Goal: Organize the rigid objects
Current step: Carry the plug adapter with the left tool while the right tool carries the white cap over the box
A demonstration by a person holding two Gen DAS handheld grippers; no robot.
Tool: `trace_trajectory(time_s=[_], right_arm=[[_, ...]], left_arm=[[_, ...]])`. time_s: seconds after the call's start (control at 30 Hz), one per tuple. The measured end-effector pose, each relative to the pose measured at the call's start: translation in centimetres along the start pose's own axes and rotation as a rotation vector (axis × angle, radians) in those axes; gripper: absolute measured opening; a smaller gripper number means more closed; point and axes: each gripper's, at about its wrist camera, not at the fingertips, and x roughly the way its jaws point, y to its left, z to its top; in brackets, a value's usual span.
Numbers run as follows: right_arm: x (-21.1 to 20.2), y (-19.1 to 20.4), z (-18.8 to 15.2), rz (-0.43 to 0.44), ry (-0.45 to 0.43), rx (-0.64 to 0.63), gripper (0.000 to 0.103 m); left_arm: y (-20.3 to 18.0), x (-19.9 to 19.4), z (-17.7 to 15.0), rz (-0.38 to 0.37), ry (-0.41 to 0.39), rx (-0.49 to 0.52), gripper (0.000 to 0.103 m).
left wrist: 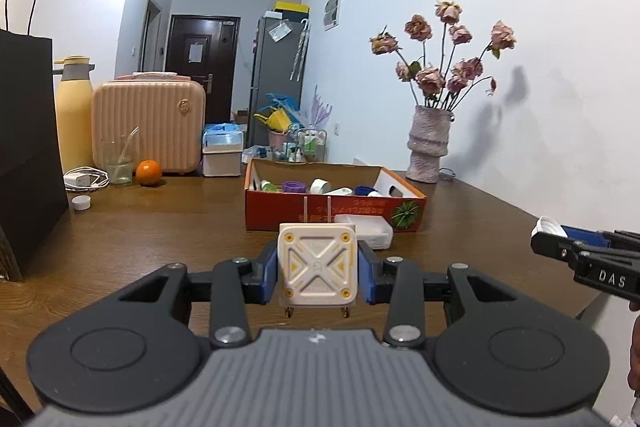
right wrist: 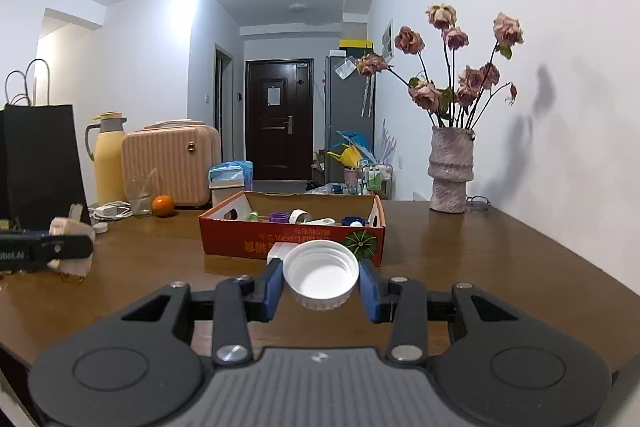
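Note:
My left gripper (left wrist: 318, 269) is shut on a cream square plug adapter (left wrist: 317, 265) with yellow marks, held above the brown table, short of the red cardboard box (left wrist: 320, 217). My right gripper (right wrist: 320, 277) is shut on a white screw cap (right wrist: 321, 275), its open side facing the camera, also held short of the box (right wrist: 248, 245). The box holds several small caps and bottles. A white flat block (left wrist: 368, 229) lies against the box's near wall. The right gripper shows at the right edge of the left wrist view (left wrist: 584, 251); the left gripper shows at the left edge of the right wrist view (right wrist: 52, 249).
A vase of dried roses (left wrist: 428, 151) stands by the wall at the back right. At the back left stand a pink case (left wrist: 148, 125), an orange (left wrist: 148, 172), a glass (left wrist: 117, 163), a yellow flask (left wrist: 74, 115), a charger (left wrist: 82, 180), a loose white cap (left wrist: 81, 203) and a black bag (left wrist: 28, 147).

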Motion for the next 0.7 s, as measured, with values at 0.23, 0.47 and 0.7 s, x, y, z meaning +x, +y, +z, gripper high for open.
trace_trajectory(time_s=[0.23, 0.47, 0.7], right_arm=[[-0.6, -0.4, -0.6, -0.007, 0.000, 0.007, 0.039], [4.4, -1.3, -0.3, 0.032, 0.066, 0.006, 0.039], [14.2, -3.9, 4.0, 0.162, 0.120, 0.048, 0.039]], left_arm=[[-0.3, 2.0, 0.2, -0.012, 0.029, 0.012, 0.039], [-0.9, 8.8, 3.0, -0.041, 0.049, 0.043, 0.039], [-2.3, 20.7, 7.9, -0.119, 0.109, 0.118, 0.039]])
